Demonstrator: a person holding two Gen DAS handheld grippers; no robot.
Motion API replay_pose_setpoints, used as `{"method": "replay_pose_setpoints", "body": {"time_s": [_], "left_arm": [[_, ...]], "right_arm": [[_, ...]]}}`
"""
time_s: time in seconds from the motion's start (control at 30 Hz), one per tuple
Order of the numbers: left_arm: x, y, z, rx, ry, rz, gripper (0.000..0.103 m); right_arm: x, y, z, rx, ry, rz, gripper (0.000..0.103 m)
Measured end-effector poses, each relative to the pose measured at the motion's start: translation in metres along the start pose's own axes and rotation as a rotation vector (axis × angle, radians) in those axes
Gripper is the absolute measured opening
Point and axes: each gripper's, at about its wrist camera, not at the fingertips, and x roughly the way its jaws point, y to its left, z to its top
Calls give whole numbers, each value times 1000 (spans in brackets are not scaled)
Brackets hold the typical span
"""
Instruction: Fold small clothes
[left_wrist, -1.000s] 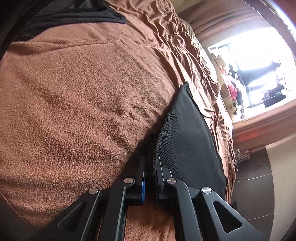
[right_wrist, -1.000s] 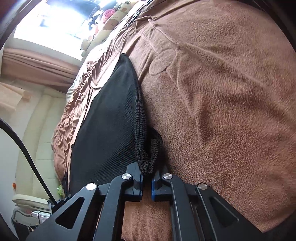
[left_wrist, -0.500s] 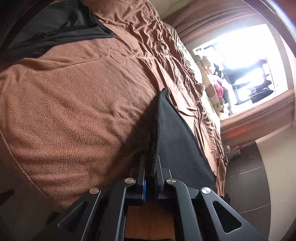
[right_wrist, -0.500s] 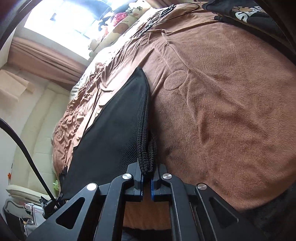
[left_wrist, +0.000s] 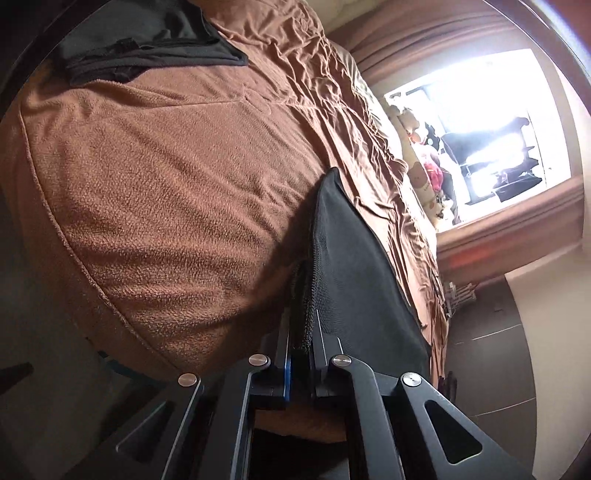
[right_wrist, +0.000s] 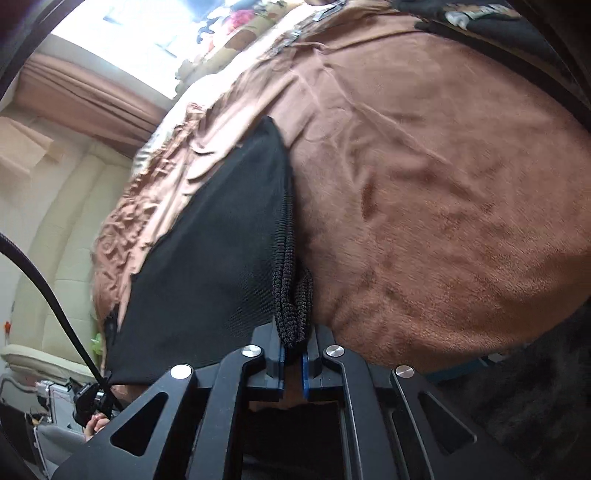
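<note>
Both tongs have the black mesh garment (left_wrist: 354, 266) by its thick knit hem, stretched taut above the brown blanket (left_wrist: 166, 177), probably to square it before folding. Left gripper (left_wrist: 301, 350) is clamped tight; right gripper (right_wrist: 293, 349) is easing apart, hem between.

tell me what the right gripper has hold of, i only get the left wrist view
Observer: The right gripper has the ribbed band of the black garment between its pads, and its jaws are opening.
Operator: anything else lying on that side
Observer: A dark printed cloth lies at the far edge of the brown blanket.
Operator: any cable near it
Observer: A black cable runs down the left side, off the bed.
</note>
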Motion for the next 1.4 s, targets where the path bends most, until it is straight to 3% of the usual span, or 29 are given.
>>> {"method": "replay_pose_setpoints", "body": {"time_s": [0.1, 0.13, 0.17, 0.23, 0.27, 0.43, 0.77, 1.1, 1.4], "left_arm": [[5, 7, -2, -26, 21, 9, 10], [5, 8, -3, -28, 22, 8, 17], [6, 9, -4, -25, 20, 15, 23], [4, 11, -6, -24, 10, 28, 44], [3, 12, -7, -25, 4, 25, 46], [6, 12, -14, -13, 18, 10, 46], [12, 2, -19, 76, 17, 36, 46], [18, 1, -17, 82, 8, 27, 46], [18, 3, -20, 57, -13, 21, 46]], "right_arm": [[-5, -4, 4, 9, -12, -88, 22], [-10, -5, 6, 2, -29, -111, 33], [-16, -4, 7, 1, -42, -112, 39], [-27, -1, 9, -9, -67, -114, 43], [-32, 5, 12, -33, -80, -126, 43], [-28, 51, 11, -196, -73, -124, 43], [45, 155, 19, -485, 61, -90, 43], [143, 220, 46, -643, 182, -69, 42], [226, 260, 53, -737, 286, -71, 35]]}}
